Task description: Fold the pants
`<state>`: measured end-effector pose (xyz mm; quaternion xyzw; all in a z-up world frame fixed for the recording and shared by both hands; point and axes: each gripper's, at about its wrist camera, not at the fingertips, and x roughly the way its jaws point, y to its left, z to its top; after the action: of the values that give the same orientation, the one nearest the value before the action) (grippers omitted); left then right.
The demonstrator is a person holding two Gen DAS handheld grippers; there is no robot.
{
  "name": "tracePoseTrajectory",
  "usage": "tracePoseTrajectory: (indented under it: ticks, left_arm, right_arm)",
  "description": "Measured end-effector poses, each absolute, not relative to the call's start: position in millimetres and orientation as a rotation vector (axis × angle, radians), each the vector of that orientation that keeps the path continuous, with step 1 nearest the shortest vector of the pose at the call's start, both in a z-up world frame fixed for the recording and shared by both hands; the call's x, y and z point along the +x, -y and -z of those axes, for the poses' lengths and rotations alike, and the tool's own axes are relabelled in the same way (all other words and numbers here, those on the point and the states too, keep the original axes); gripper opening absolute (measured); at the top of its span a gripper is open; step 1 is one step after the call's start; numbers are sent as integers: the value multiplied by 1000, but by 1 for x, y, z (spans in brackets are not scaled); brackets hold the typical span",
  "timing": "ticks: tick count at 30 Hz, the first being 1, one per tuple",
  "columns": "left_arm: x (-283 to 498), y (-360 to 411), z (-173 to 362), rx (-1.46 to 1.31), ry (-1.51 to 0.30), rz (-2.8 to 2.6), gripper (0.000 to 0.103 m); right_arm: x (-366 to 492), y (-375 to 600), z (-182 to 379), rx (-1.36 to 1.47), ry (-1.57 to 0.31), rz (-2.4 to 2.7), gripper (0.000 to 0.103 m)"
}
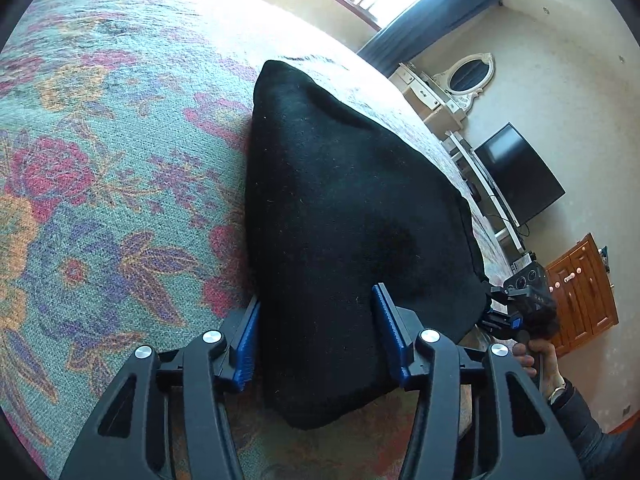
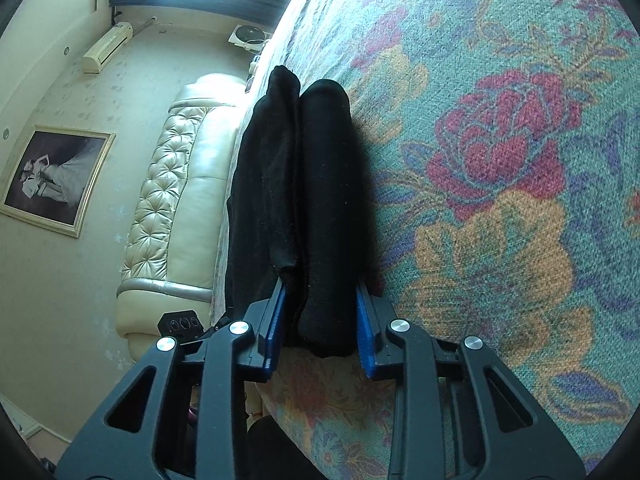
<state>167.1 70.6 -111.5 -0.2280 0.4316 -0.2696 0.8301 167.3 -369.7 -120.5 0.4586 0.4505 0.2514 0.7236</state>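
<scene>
Black pants [image 1: 344,216] lying already folded into a thick bundle on the floral bedspread [image 1: 100,168], narrow end toward 12 o'clock in the left wrist view. Left gripper [image 1: 316,332] set astride the near end, blue pads [image 1: 386,320] flanking the cloth at 6 o'clock; whether pressing or merely touching, cannot tell. Right gripper [image 2: 320,316] astride one rolled leg [image 2: 326,208] of the bundle, pads hard against both sides of the roll, so pinching it by the look. Second layer [image 2: 264,184] lying just beside at 10 o'clock, outside that pinch. Best done by taking every layer at once, biting deep rather than at the hem, lifting both ends level and together, carrying the near end toward 12 o'clock, then laying flat without dragging
</scene>
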Motion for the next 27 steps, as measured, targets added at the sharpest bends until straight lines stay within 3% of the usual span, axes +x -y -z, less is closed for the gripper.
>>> tracePoseTrajectory:
  ticks: [12, 27]
  left_arm:
    - [166, -78, 109, -501, -927, 574, 42]
    - [171, -84, 112, -518, -949, 591, 41]
  right_arm:
    - [154, 372, 111, 1033, -979, -568, 26]
    - [147, 387, 136, 1086, -983, -577, 26]
